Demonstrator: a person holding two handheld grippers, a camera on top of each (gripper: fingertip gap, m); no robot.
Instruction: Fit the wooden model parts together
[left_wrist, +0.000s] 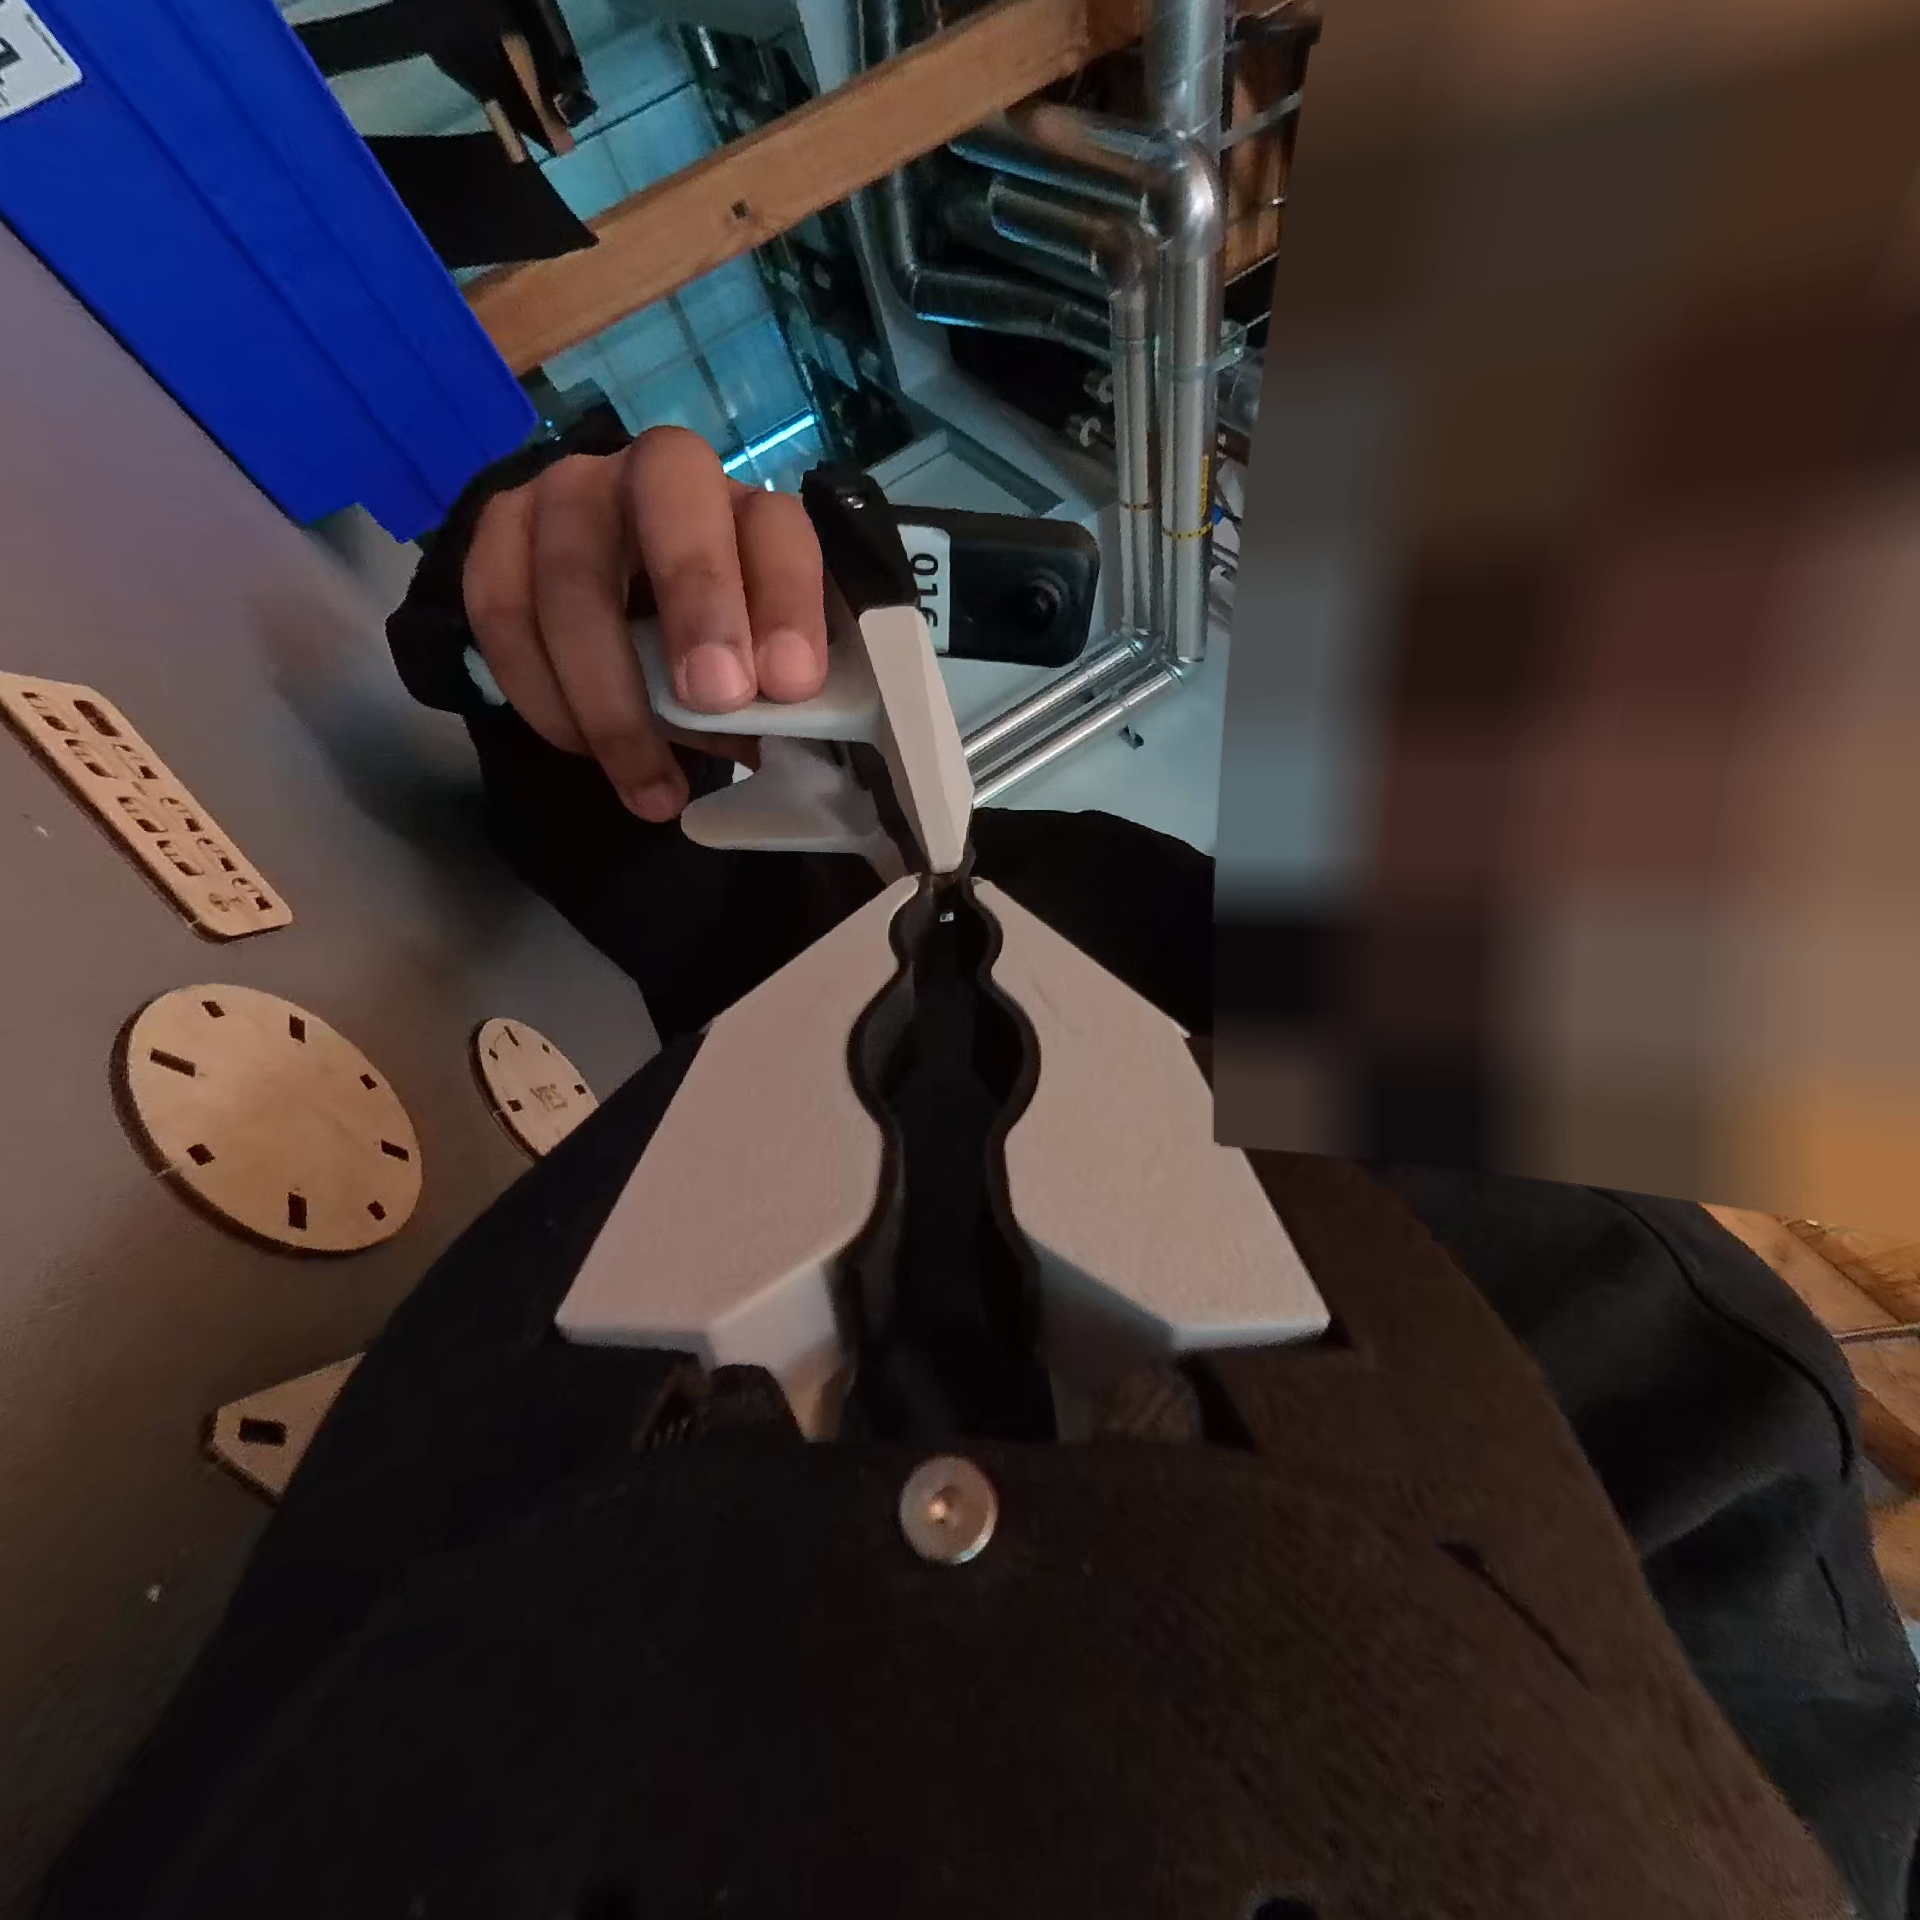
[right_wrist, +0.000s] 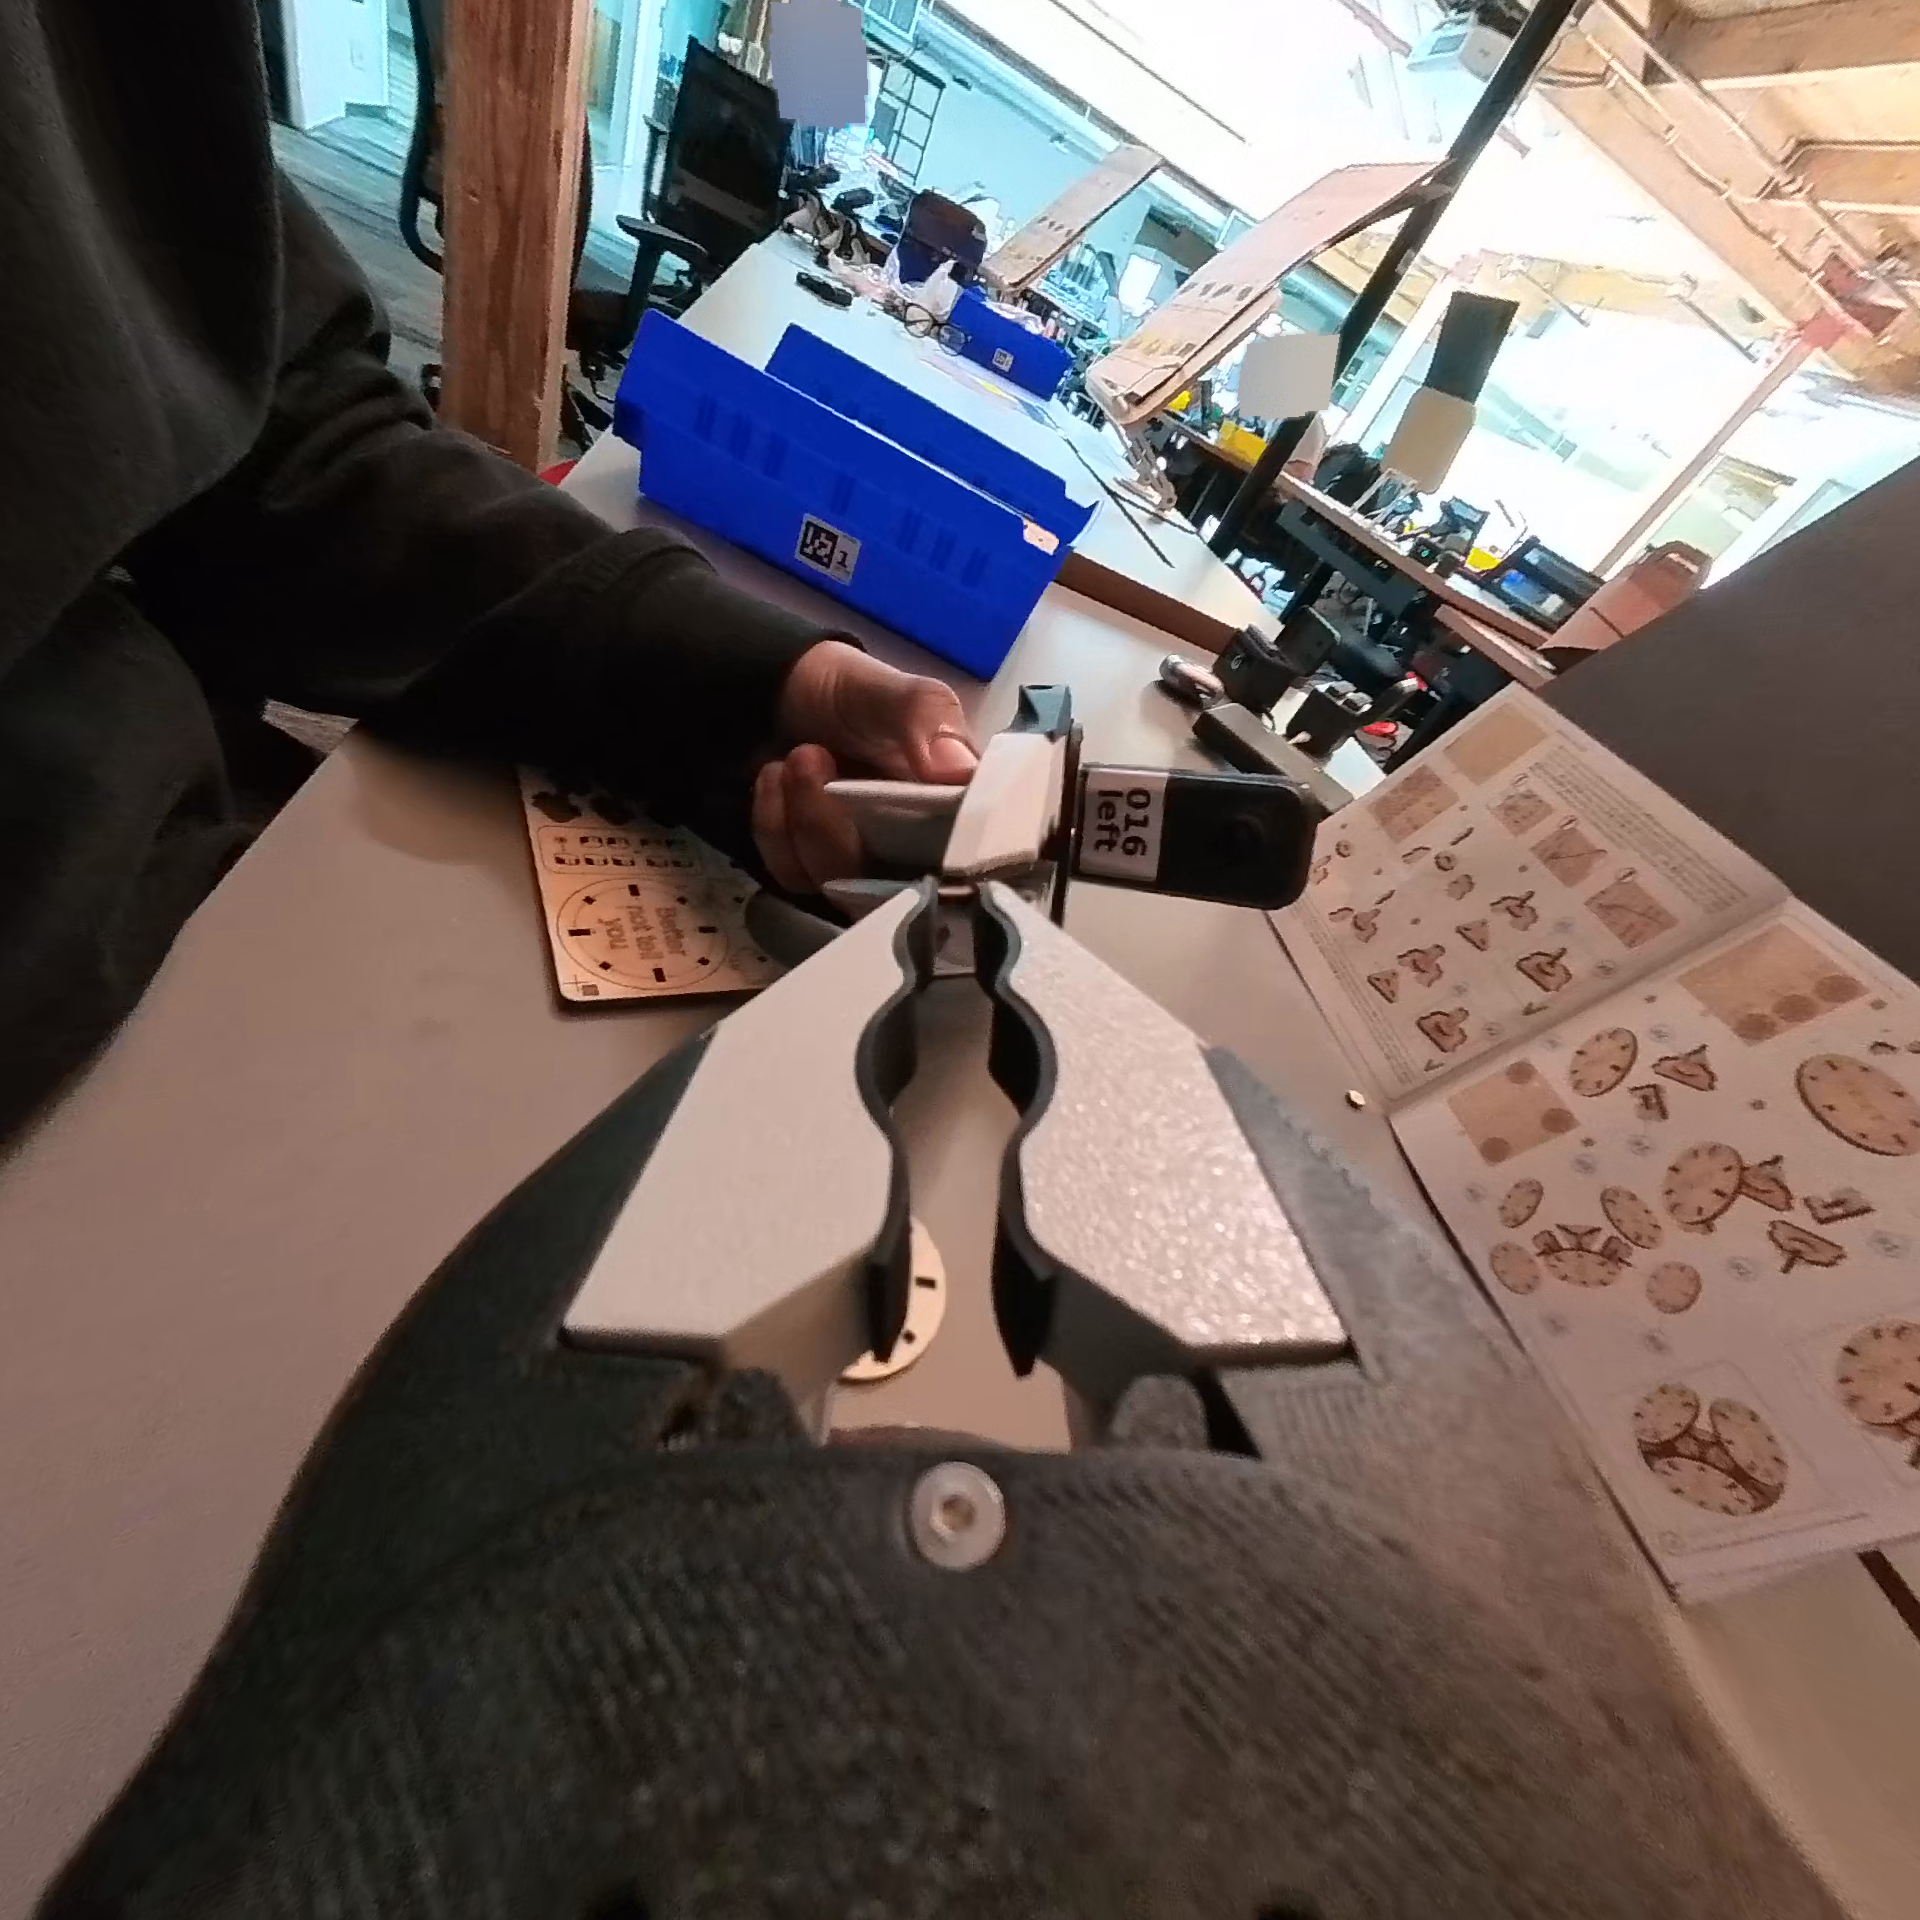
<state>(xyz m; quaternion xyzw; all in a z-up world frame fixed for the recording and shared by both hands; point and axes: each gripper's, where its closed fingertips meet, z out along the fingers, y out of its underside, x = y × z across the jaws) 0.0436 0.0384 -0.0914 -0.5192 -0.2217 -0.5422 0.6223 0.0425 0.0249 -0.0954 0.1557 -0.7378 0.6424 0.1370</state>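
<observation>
Left tongs (left_wrist: 937, 885) sitting shut, right tongs (right_wrist: 951, 896) nearly shut, can't tell if gripping; tips touching above table (right_wrist: 208, 1143), imo needing steady hands.

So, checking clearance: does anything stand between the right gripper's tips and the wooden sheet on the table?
Yes. The left gripper sits tip to tip with the right gripper, and the hand holding it covers part of the wooden sheet.

We see writing on a camera's label (right_wrist: 1117, 831), a wooden sheet (right_wrist: 634, 935), a bin's sticker (right_wrist: 828, 548) and a booklet (right_wrist: 1662, 1195).
</observation>
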